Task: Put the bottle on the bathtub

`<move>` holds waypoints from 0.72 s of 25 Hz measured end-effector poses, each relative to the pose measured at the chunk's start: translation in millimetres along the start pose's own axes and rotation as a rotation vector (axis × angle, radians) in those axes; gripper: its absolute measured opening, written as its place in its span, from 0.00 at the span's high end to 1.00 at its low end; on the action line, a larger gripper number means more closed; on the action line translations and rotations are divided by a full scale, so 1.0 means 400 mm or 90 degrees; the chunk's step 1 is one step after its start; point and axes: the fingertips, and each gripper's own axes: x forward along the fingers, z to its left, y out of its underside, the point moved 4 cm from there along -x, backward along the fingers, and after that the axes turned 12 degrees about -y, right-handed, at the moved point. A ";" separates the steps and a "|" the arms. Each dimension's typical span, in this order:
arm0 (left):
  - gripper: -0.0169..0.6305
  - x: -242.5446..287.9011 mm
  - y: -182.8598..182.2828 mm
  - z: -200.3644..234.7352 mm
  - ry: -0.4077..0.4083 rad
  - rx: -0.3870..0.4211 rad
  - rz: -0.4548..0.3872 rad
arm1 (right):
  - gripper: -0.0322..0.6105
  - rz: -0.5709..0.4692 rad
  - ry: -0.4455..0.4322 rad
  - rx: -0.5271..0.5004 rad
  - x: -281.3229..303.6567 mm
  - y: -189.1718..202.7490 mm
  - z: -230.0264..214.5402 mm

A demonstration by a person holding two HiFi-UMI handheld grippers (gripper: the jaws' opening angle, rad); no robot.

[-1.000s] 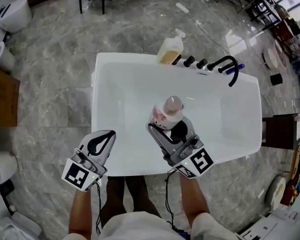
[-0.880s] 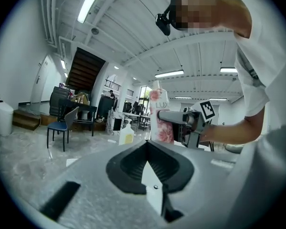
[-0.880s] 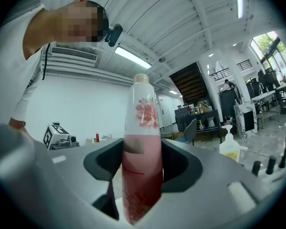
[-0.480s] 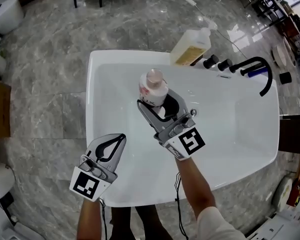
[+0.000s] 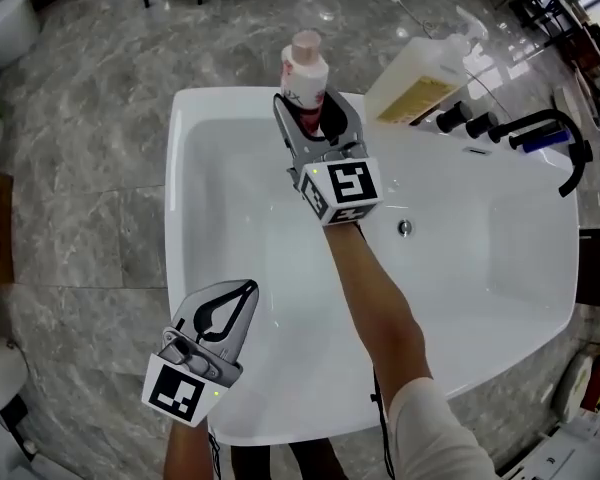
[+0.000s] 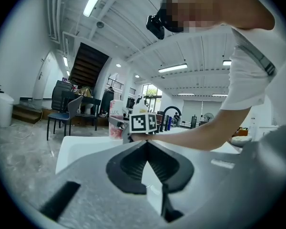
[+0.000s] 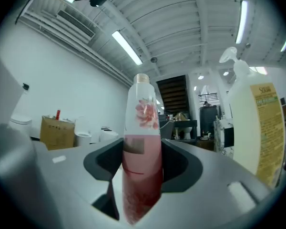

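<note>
A white and pink bottle (image 5: 305, 73) with a flower print stands upright in my right gripper (image 5: 312, 118), which is shut on its lower body. It hangs over the far rim of the white bathtub (image 5: 220, 100). The right gripper view shows the bottle (image 7: 141, 142) clamped between both jaws. My left gripper (image 5: 234, 298) is shut and holds nothing; it sits low over the tub's near left side. In the left gripper view the jaws meet at a point (image 6: 146, 143), with the bottle (image 6: 116, 120) far ahead.
A large yellow pump bottle (image 5: 425, 73) stands on the tub's far rim, close to the right of the held bottle. Black tap knobs (image 5: 465, 120) and a curved black spout (image 5: 560, 133) follow along the rim. The drain (image 5: 405, 228) lies mid-tub. Marble floor surrounds the tub.
My right gripper carried the bottle from the middle of the tub out to its far rim, arm stretching forward. The left gripper stayed near the front left.
</note>
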 end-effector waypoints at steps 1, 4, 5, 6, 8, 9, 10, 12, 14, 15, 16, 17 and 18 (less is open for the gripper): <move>0.98 -0.002 0.005 0.000 -0.002 -0.001 -0.001 | 0.57 -0.004 0.028 -0.001 0.020 0.014 -0.024; 0.98 -0.007 0.011 0.007 -0.013 -0.012 -0.007 | 0.57 -0.010 0.085 0.009 0.065 0.065 -0.073; 0.98 -0.007 0.008 0.011 -0.016 -0.016 -0.011 | 0.57 -0.019 0.091 0.015 0.072 0.074 -0.081; 0.98 -0.005 0.004 0.014 -0.018 -0.019 -0.015 | 0.57 -0.030 0.092 0.020 0.074 0.079 -0.086; 0.98 0.003 -0.006 0.019 -0.016 -0.020 -0.024 | 0.57 -0.047 0.085 0.018 0.072 0.081 -0.085; 0.98 0.007 -0.012 0.019 -0.013 -0.019 -0.028 | 0.57 -0.050 0.081 0.018 0.071 0.083 -0.082; 0.98 0.011 -0.017 0.018 -0.009 -0.016 -0.031 | 0.56 -0.048 0.077 0.020 0.072 0.087 -0.080; 0.98 0.019 -0.027 0.012 -0.004 -0.012 -0.038 | 0.56 -0.037 0.065 0.030 0.074 0.092 -0.081; 0.98 0.025 -0.037 0.003 0.000 -0.012 -0.042 | 0.54 -0.023 0.052 0.044 0.070 0.095 -0.082; 0.98 0.028 -0.042 -0.001 0.001 -0.011 -0.042 | 0.51 -0.018 0.049 0.053 0.061 0.098 -0.082; 0.98 0.030 -0.046 -0.004 0.003 -0.010 -0.040 | 0.51 -0.017 0.053 0.062 0.046 0.101 -0.082; 0.98 0.031 -0.049 -0.007 0.004 -0.009 -0.038 | 0.49 -0.020 0.060 0.072 0.025 0.104 -0.079; 0.98 0.032 -0.051 -0.009 0.005 -0.008 -0.037 | 0.48 -0.024 0.067 0.082 -0.002 0.108 -0.072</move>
